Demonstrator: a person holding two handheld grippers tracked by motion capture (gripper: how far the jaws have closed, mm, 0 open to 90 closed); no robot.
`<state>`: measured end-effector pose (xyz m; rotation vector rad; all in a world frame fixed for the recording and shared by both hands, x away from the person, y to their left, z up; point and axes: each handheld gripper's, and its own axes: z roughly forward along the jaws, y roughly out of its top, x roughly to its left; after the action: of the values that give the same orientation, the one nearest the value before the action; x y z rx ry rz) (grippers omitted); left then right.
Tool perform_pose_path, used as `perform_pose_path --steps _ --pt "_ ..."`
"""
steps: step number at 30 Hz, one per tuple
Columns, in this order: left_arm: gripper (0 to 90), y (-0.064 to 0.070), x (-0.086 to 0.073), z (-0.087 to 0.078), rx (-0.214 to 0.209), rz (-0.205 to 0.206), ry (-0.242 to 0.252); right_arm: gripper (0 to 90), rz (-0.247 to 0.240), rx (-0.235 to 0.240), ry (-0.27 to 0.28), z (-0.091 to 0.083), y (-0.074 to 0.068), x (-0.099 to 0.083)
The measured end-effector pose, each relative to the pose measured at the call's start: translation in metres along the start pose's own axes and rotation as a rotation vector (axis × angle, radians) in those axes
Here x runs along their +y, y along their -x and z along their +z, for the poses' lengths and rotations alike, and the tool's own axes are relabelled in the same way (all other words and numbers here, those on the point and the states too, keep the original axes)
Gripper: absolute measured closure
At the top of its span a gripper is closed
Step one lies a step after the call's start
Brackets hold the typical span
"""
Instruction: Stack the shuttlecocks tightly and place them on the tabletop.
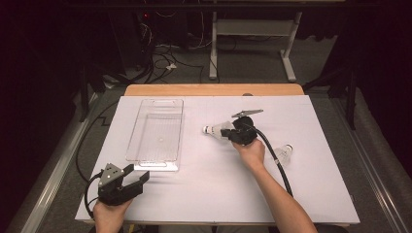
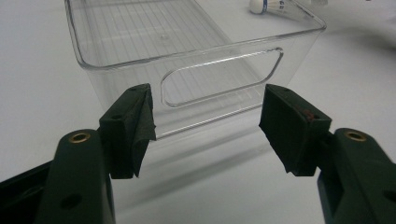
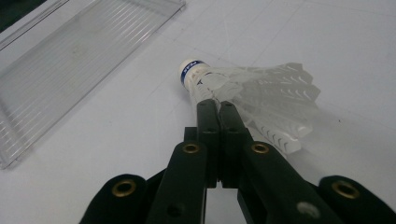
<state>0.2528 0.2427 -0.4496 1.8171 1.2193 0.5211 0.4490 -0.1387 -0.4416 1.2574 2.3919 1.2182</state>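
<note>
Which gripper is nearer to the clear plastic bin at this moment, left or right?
Left. The left gripper, jaws open, sits just off the near short end of the clear bin, facing its handle cutout. The right gripper is off the bin's right side, shut on a shuttlecock.

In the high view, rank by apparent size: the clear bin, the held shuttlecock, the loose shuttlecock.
1. clear bin, by far the largest.
2-3. held shuttlecock and loose shuttlecock: look about alike; the right gripper hides part of the held one.

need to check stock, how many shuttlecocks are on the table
2. One shuttlecock is pinched in the right gripper, right of the clear bin. The second shuttlecock lies further right on the white table.
</note>
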Motion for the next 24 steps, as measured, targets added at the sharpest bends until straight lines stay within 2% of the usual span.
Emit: perform_pose_path --steps 15,24 --pt "35.9 0.0004 0.0 0.0002 -0.004 0.003 -0.003 88.9 0.002 -0.004 -0.019 0.0032 0.0009 -0.0016" --pt "35.9 0.0005 0.0 0.0001 -0.004 0.003 -0.003 77.4 0.004 -0.022 -0.017 -0.0002 0.0018 -0.0013"
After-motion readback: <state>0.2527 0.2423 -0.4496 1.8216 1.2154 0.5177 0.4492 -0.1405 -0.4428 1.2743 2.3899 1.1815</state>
